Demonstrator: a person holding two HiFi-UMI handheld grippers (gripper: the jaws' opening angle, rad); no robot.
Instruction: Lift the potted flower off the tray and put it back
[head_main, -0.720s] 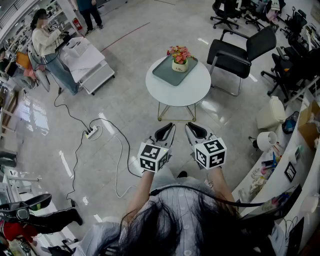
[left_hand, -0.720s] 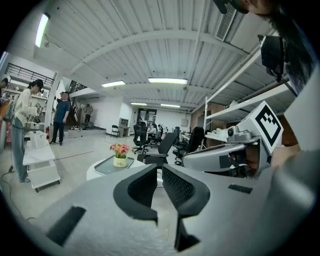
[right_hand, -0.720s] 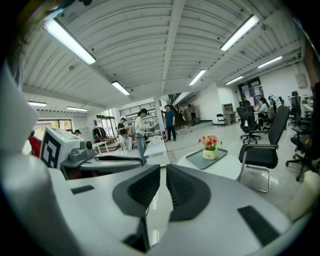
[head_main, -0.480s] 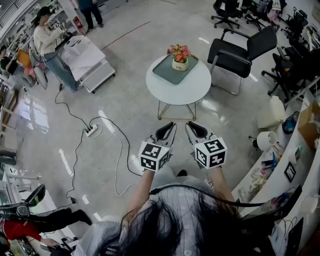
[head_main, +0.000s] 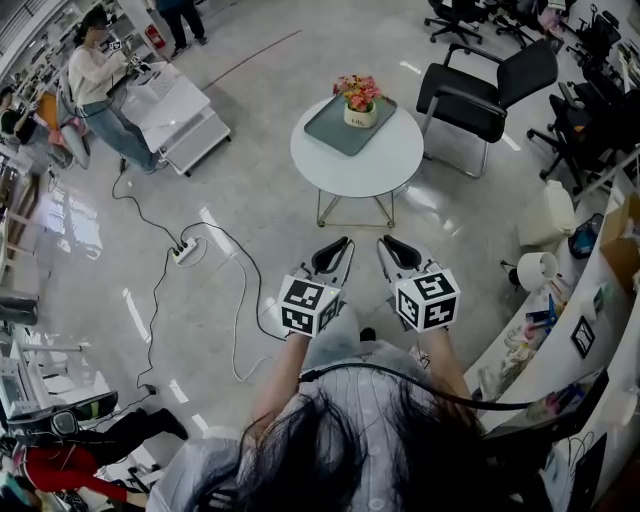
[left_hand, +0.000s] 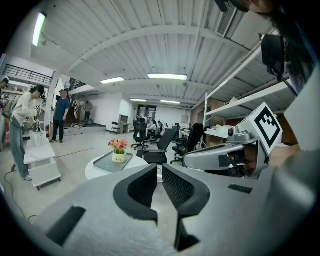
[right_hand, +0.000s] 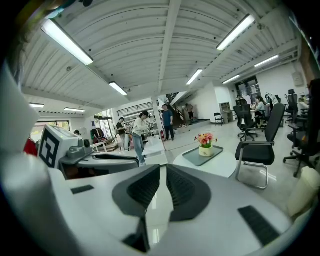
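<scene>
Though on its tray (head_main: 335, 130), potted flower (head_main: 359, 98) well beyond shut, empty left tongs (head_main: 337, 252) and right tongs (head_main: 391, 250).

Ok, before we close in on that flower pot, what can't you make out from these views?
- Print on the potted flower's pot: too small to read in any view.
- Tray surface beneath the pot: hidden by the pot in all views.
- Near edge of the round table: covered by the left claw's own body in the left gripper view.
- Where the table's legs join: hidden under its top in the head view.
</scene>
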